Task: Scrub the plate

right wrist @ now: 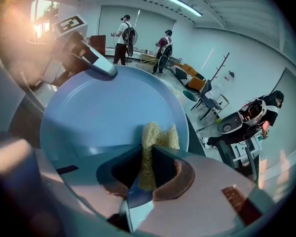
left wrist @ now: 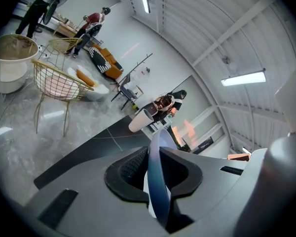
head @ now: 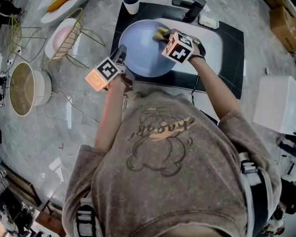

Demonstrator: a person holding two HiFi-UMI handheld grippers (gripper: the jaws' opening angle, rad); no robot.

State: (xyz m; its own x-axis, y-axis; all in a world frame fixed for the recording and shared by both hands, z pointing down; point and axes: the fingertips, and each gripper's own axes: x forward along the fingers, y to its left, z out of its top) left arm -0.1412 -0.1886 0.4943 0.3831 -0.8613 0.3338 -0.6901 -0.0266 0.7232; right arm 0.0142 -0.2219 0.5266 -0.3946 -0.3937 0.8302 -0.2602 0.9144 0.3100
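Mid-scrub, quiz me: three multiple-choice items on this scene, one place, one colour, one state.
1. The plate is: A in the wire rack; B over the sink; C on the counter.
2. The plate is: A blue; B red; C black.
3. The right tongs are: A open, empty; B shut on a cup; C shut on the scrub pad.
1 B: the head view shows it above the basin. 2 A: blue in the head view. 3 C: the pad is pinched between them.
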